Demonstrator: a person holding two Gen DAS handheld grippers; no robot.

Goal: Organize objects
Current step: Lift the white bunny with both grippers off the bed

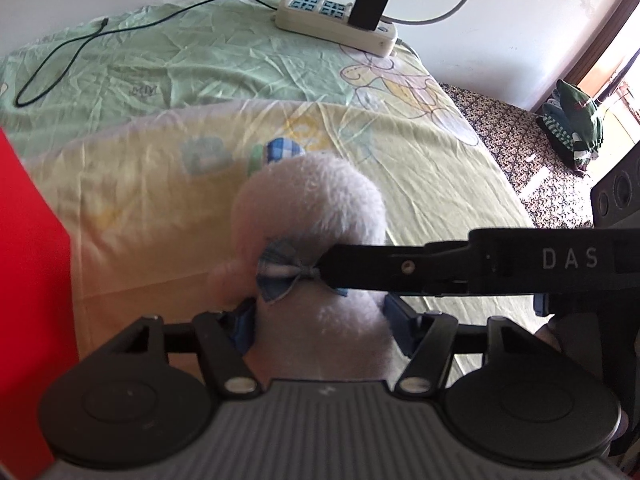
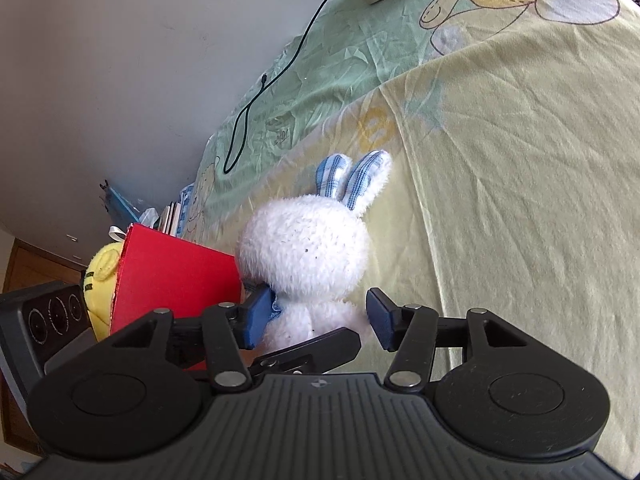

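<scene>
Left gripper (image 1: 320, 322): I see its blue pads pressed against both sides of the white plush rabbit (image 1: 316, 240), low on the body, so it is clamped on the toy.
Right gripper (image 2: 318, 318): my view shows its jaws spread, one pad touching the blue fabric at the rabbit's neck, the other pad standing clear of the fur; it grips nothing.
Plush rabbit: it sits on the yellow part of the bedsheet (image 2: 520, 160), just beside the red box (image 2: 176, 276), ears with blue checked lining pointing away from the right camera.
Bow (image 1: 276, 276): a blue checked bow sits at the rabbit's neck; in the left view the tip of the other gripper's finger meets it.
Red box: it stands at the bed's edge, its wall filling the left border of my left view.
Yellow plush (image 2: 100, 280): it shows behind the red box; I cannot tell whether it is inside it.
Power strip (image 1: 336, 26): lies at the far side of the sheet near the wall, with a black adapter (image 1: 370, 2) plugged in.
Black cable (image 1: 80, 48): loops loose across the green part of the sheet.
</scene>
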